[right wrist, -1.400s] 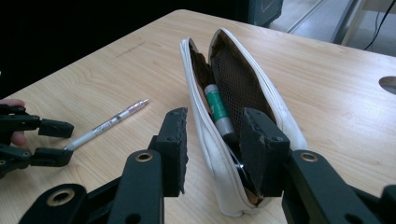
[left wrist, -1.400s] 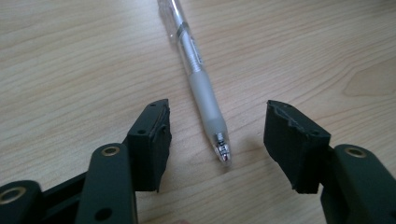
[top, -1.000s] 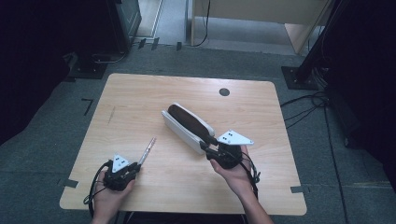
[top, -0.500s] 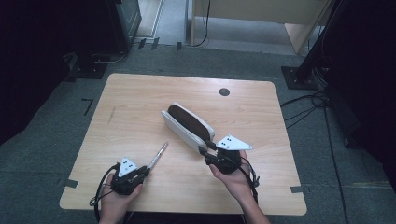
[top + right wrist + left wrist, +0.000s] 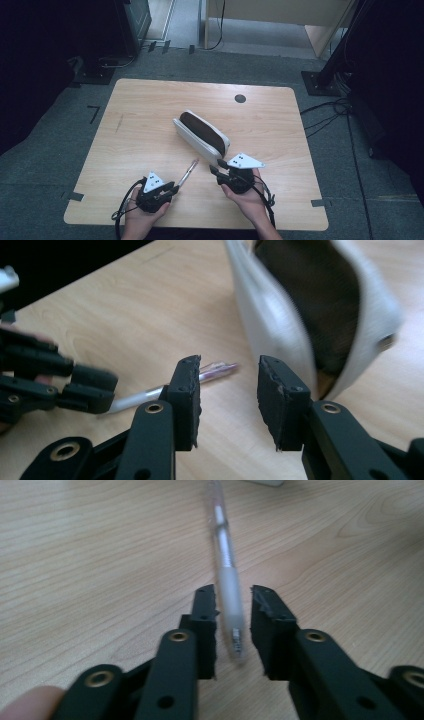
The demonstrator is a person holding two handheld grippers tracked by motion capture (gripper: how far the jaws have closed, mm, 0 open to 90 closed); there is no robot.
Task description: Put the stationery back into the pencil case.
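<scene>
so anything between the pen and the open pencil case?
Nothing visible. Bare table lies between the pen tip and the white pencil case. The right gripper sits beside that path at the case's near end, jaws empty.

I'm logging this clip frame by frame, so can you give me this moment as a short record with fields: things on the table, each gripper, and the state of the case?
surface: wooden table
pen: clear pen lying flat on the wood, its end between the left jaws
case: white pencil case, unzipped, dark inside, lying mid-table
left gripper: jaws have just been opening; gaps show on both sides of the pen, pads not pressing
right gripper: open, nothing between the jaws, close to the case's near end
pen and case: apart
</scene>
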